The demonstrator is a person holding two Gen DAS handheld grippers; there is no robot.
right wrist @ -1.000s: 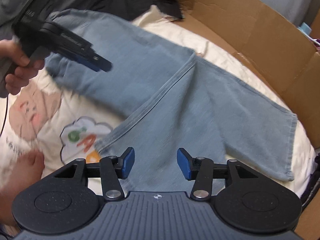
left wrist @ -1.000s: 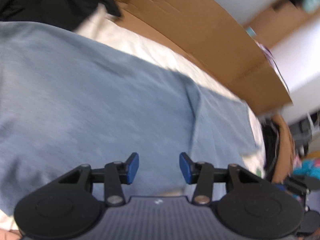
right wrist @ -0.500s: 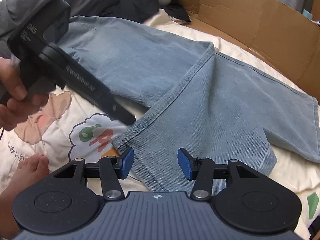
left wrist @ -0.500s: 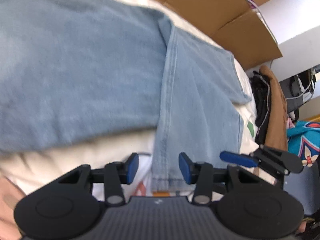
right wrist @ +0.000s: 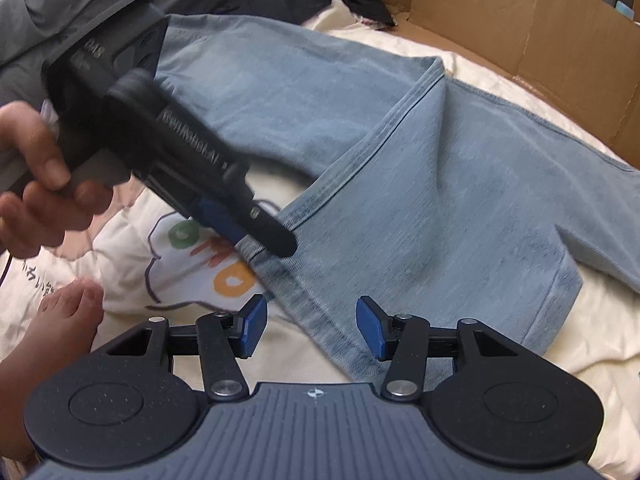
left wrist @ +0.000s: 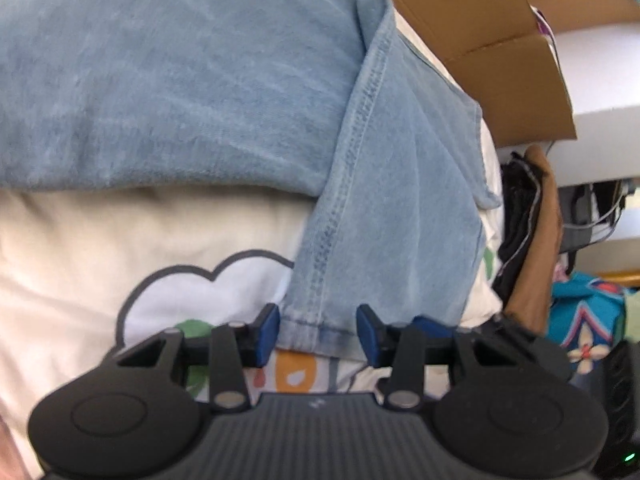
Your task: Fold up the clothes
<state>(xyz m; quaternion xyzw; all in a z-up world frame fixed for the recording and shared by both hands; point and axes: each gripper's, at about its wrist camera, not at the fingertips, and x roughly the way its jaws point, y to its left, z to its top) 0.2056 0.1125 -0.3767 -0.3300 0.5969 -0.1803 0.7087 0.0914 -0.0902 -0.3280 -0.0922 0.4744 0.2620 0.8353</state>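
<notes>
1. Cream bedding [right wrist: 500, 320] printed with a cartoon cloud [left wrist: 192, 296] covers the surface, and brown cardboard [right wrist: 540, 24] stands along its far side.
2. Light blue jeans [right wrist: 400, 152] lie spread on the bedding, one leg crossed over the other; a stitched seam [left wrist: 356, 120] runs down the upper leg to its hem [left wrist: 316, 328].
3. That hem is the landmark: it lies at the edge of the cloud print, on the side of the jeans nearest both cameras.
4. The left gripper [left wrist: 318, 330] hangs right at the hem, its blue pads [left wrist: 267, 326] apart on either side of the hem's corner, not pressing the cloth.
5. From the right wrist view the left gripper [right wrist: 256, 232] comes in slanted from the upper left, its tip down at the hem, and a hand [right wrist: 40, 176] holds its handle.
6. The right gripper [right wrist: 310, 326] hovers just beside the hem, further along the same leg's edge, with its pads wide apart, denim below the gap and nothing gripped.
7. A bare foot [right wrist: 60, 320] rests on the bedding, left of the hem and near the right gripper.
8. Dark clothes [right wrist: 80, 4] lie beyond the jeans, well apart from the hem.
9. More dark clothing [left wrist: 520, 216] and a turquoise patterned cloth [left wrist: 588, 320] lie to the hem's right in the left wrist view.
</notes>
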